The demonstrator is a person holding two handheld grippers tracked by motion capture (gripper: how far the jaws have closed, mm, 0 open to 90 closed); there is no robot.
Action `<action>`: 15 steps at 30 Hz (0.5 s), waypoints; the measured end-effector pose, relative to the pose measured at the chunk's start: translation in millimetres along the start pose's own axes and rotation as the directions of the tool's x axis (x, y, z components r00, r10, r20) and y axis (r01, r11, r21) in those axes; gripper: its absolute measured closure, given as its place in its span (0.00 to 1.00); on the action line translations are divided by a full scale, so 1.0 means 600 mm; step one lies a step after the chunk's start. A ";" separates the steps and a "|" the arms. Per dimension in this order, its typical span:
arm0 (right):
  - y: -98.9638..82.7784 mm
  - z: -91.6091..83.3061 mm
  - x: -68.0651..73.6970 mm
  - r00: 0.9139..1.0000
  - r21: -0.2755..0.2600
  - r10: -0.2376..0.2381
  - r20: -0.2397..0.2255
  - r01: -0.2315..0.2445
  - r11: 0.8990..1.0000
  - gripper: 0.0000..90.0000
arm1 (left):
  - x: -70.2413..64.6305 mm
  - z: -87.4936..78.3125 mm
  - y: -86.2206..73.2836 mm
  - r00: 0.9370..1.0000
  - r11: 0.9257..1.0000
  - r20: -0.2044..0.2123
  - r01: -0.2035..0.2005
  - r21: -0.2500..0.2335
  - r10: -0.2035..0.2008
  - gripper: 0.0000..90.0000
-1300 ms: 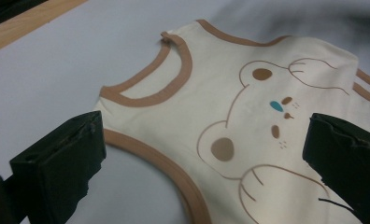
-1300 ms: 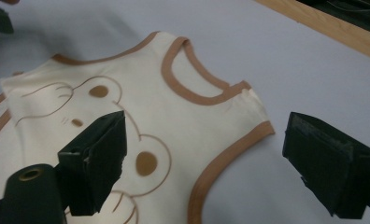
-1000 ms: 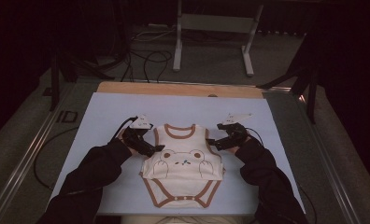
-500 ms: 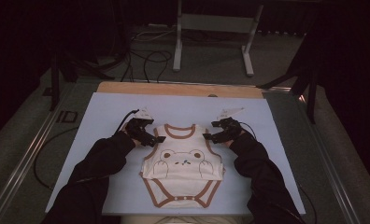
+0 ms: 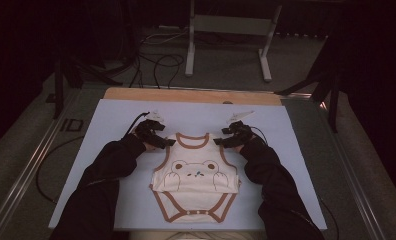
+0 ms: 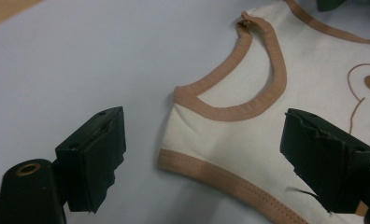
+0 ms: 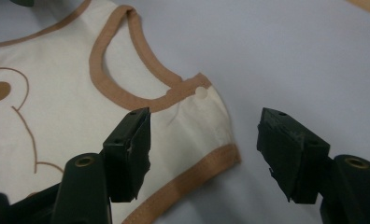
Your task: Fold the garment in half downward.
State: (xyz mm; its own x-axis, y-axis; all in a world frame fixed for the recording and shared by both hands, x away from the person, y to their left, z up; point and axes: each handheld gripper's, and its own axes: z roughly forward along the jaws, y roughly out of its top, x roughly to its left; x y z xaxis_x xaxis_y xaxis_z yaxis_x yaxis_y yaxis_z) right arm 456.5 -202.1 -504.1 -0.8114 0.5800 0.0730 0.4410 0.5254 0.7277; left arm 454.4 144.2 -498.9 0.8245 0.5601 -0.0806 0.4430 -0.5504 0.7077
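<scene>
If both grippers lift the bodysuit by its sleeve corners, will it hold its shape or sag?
Probably sag: the bodysuit is thin cloth lying flat on the mat, so the middle should droop. It looks light. The brown trim seems thicker, likely a firmer hold for the open left gripper and right gripper.

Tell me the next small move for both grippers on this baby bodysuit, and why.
Probably lower and close both on the shoulders. The left gripper and right gripper each straddle a shoulder corner of the bodysuit, jaws just been closing but the pads not yet pressing cloth. It lies flat on the mat, so a pinch should catch the trim.
</scene>
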 end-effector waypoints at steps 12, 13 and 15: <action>0.000 0.022 -0.015 1.000 0.036 -0.009 0.011 0.009 0.999 0.50 | 0.011 0.022 0.000 1.000 1.000 0.022 -0.010 0.024 0.009 0.47; 0.000 0.024 -0.016 1.000 0.038 -0.011 0.008 0.011 0.999 0.51 | 0.012 0.025 -0.001 1.000 0.999 0.027 -0.004 0.032 0.003 0.49; -0.001 0.028 -0.016 1.000 0.047 -0.016 0.017 0.015 0.999 0.51 | 0.012 0.028 -0.002 0.999 0.999 0.032 -0.004 0.037 0.003 0.53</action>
State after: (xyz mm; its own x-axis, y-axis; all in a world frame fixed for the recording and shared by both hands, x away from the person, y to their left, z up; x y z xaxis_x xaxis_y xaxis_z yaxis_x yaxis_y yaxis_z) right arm 470.5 -197.4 -516.6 -0.8116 0.5821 0.0498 0.4463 0.5627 0.6959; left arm 466.0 138.5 -512.3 0.8368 0.5381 -0.1009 0.4520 -0.5750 0.6819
